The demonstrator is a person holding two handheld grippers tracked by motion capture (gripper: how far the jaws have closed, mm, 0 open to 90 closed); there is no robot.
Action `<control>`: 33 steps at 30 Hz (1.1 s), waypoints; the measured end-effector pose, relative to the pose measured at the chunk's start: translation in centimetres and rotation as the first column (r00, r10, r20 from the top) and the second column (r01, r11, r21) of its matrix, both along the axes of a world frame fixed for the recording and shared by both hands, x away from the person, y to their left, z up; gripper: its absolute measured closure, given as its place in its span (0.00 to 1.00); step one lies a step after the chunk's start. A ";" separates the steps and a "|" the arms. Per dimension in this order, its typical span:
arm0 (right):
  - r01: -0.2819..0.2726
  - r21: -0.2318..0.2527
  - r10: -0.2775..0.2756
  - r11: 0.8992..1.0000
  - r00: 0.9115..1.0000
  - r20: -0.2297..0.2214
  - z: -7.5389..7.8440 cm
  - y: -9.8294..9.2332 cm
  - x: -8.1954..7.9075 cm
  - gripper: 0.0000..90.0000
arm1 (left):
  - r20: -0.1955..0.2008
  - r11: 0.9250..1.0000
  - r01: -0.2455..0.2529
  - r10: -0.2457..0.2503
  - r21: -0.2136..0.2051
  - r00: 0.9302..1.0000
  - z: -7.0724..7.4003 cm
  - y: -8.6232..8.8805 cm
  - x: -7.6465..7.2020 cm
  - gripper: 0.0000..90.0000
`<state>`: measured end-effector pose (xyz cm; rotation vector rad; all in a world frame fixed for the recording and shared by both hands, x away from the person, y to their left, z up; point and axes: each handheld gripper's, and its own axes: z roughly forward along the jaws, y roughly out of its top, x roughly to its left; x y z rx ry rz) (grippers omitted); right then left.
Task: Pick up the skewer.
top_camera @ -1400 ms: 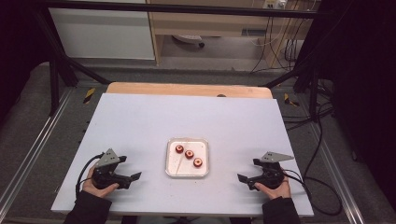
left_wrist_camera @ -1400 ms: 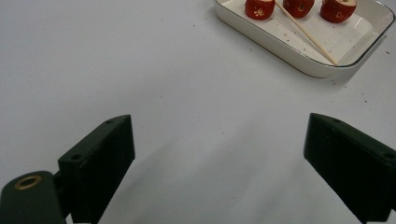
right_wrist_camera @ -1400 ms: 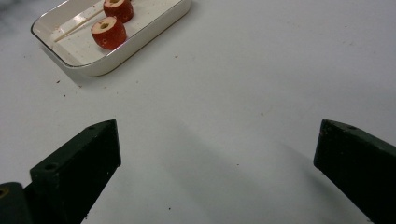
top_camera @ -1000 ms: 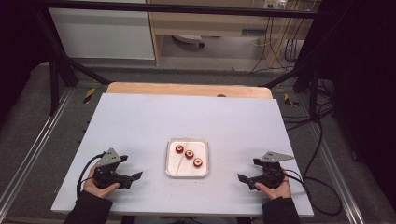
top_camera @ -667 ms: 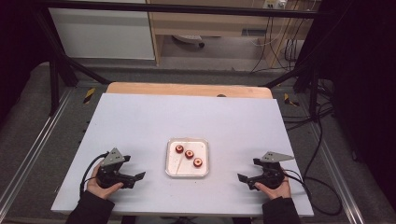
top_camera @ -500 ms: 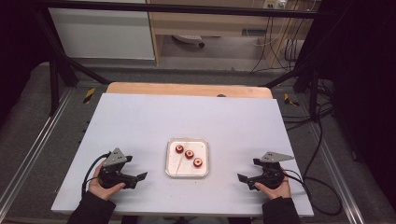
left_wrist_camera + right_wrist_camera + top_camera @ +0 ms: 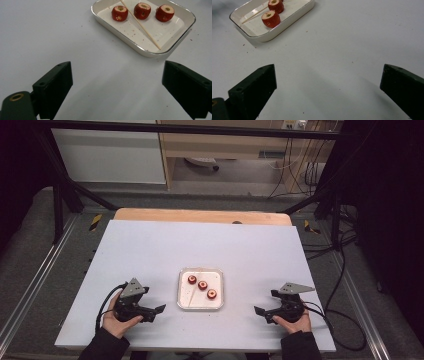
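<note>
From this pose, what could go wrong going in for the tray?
1. The thin wooden skewer lies flat in the tray beside the red fruits; open jaws may struggle to pinch it.
2. The fruits are round and loose; a nudge could roll them.
3. The left gripper could shove the light tray sideways.

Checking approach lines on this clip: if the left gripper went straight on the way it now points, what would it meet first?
Probably the near rim of the white tray, with only bare table before it. The left gripper is open; beyond that rim lie the wooden skewer and three red fruits.
</note>
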<state>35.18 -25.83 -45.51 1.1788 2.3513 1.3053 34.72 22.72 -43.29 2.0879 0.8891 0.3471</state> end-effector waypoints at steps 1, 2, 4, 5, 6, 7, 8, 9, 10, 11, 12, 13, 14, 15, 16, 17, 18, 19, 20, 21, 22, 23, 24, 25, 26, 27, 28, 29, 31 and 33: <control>0.000 0.000 0.000 1.000 1.000 0.000 0.0 0.0 0.0 0.01 | 0.002 1.000 -0.001 0.001 0.002 1.000 0.1 -0.2 0.0 0.11; 0.000 0.000 0.000 1.000 1.000 0.000 0.0 0.0 0.0 0.01 | 0.002 1.000 0.000 0.000 0.004 1.000 0.2 -0.5 0.0 0.11; 0.000 -0.004 0.000 1.000 1.000 0.001 0.0 0.0 0.0 0.01 | 0.002 1.000 -0.005 0.005 0.008 1.000 0.5 -1.0 0.0 0.11; -0.002 -0.003 0.002 1.000 1.000 0.002 0.0 0.0 0.0 0.01 | 0.005 1.000 -0.002 0.002 0.012 1.000 0.6 -1.3 0.1 0.11; -0.002 -0.003 0.002 1.000 1.000 0.001 0.0 0.0 0.0 0.01 | 0.005 1.000 -0.001 0.001 0.015 1.000 0.7 -1.6 0.1 0.11; -0.001 -0.003 0.001 1.000 1.000 0.001 0.0 0.0 0.0 0.01 | 0.009 1.000 0.000 -0.001 0.015 1.000 1.0 -2.3 0.2 0.11; 0.001 -0.004 -0.001 1.000 1.000 0.000 0.0 0.0 0.0 0.01 | 0.009 1.000 0.000 -0.001 0.015 1.000 1.0 -2.3 0.2 0.11; 0.002 -0.003 -0.002 1.000 1.000 0.000 0.0 0.0 0.0 0.01 | 0.010 1.000 0.002 -0.002 0.016 1.000 1.1 -2.6 0.2 0.12; 0.002 -0.002 -0.002 1.000 1.000 -0.001 0.0 0.0 0.0 0.01 | 0.009 1.000 0.000 0.000 0.016 1.000 1.2 -3.0 0.3 0.12; 0.003 -0.002 -0.003 1.000 1.000 -0.001 0.0 0.0 0.0 0.01 | 0.010 1.000 -0.002 0.002 0.019 1.000 1.3 -3.4 0.4 0.12; 0.003 -0.002 -0.003 1.000 1.000 -0.001 0.0 0.0 0.0 0.01 | 0.010 1.000 -0.003 0.002 0.023 1.000 1.4 -3.7 0.5 0.13; 0.002 -0.002 -0.002 1.000 1.000 -0.001 0.0 0.0 0.0 0.01 | 0.009 1.000 -0.004 0.004 0.026 1.000 1.5 -4.1 0.6 0.13; 0.002 -0.001 -0.002 1.000 1.000 -0.001 0.0 0.0 0.0 0.01 | 0.009 1.000 -0.006 0.006 0.027 1.000 1.6 -4.5 0.8 0.14; 0.002 -0.001 -0.002 1.000 1.000 -0.001 0.0 0.0 0.0 0.01 | 0.011 1.000 -0.007 0.007 0.028 1.000 1.6 -4.9 0.9 0.14; 0.000 -0.005 0.000 1.000 1.000 0.002 0.1 0.0 0.0 0.01 | 0.010 1.000 -0.010 0.009 0.030 1.000 1.6 -5.3 1.0 0.15; -0.001 -0.005 0.001 1.000 1.000 0.005 0.1 0.0 0.0 0.01 | 0.010 0.999 -0.012 0.011 0.035 1.000 1.6 -5.7 1.1 0.16; -0.001 -0.004 0.001 1.000 1.000 0.005 0.1 0.0 0.0 0.01 | 0.009 0.999 -0.011 0.011 0.038 1.000 1.6 -6.1 1.2 0.17; -0.001 -0.004 0.001 1.000 1.000 0.005 0.1 0.0 0.0 0.01 | 0.006 0.999 -0.009 0.009 0.041 1.000 1.6 -6.4 1.4 0.17; -0.002 -0.007 0.002 1.000 1.000 0.005 0.1 0.0 0.0 0.01 | 0.002 0.999 -0.010 0.010 0.043 1.000 1.5 -6.8 1.5 0.19; -0.002 -0.007 0.002 1.000 1.000 0.005 0.1 0.0 0.0 0.01 | 0.000 0.999 -0.011 0.011 0.045 1.000 1.5 -7.2 1.6 0.19; -0.003 -0.009 0.003 1.000 1.000 0.005 0.0 0.0 0.0 0.01 | -0.004 0.999 -0.014 0.014 0.049 1.000 1.4 -7.5 1.7 0.20; -0.002 -0.008 0.002 1.000 1.000 0.001 0.0 0.1 0.0 0.01 | -0.004 0.998 -0.019 0.019 0.054 1.000 1.3 -7.9 1.8 0.23; 0.000 -0.007 0.000 1.000 1.000 0.001 0.0 0.1 0.0 0.01 | -0.009 0.998 -0.024 0.025 0.057 1.000 1.2 -8.2 2.0 0.25; -0.002 -0.007 0.002 1.000 1.000 0.002 0.0 0.1 0.0 0.01 | -0.012 0.997 -0.032 0.033 0.063 0.999 1.1 -8.5 2.1 0.26; -0.002 -0.007 0.002 1.000 1.000 0.002 0.0 0.1 0.0 0.01 | -0.013 0.997 -0.040 0.041 0.067 0.999 1.0 -8.8 2.3 0.26; -0.002 -0.006 0.002 1.000 1.000 0.001 0.1 0.1 0.0 0.01 | -0.015 0.996 -0.048 0.049 0.070 0.999 0.8 -9.1 2.4 0.28; -0.003 -0.006 0.003 1.000 1.000 0.002 0.1 0.1 0.0 0.01 | -0.018 0.995 -0.062 0.063 0.077 0.998 0.5 -9.7 2.7 0.30; -0.003 -0.006 0.003 1.000 1.000 0.002 0.1 0.1 0.0 0.01 | -0.018 0.995 -0.062 0.063 0.077 0.998 0.5 -9.7 2.7 0.31; -0.003 -0.005 0.003 1.000 1.000 0.002 0.1 0.1 0.0 0.01 | -0.025 0.995 -0.072 0.074 0.075 0.997 0.3 -10.1 2.9 0.33; -0.005 -0.004 0.005 1.000 1.000 0.004 0.1 0.1 0.0 0.01 | -0.025 0.994 -0.091 0.092 0.061 0.995 0.1 -10.4 3.1 0.40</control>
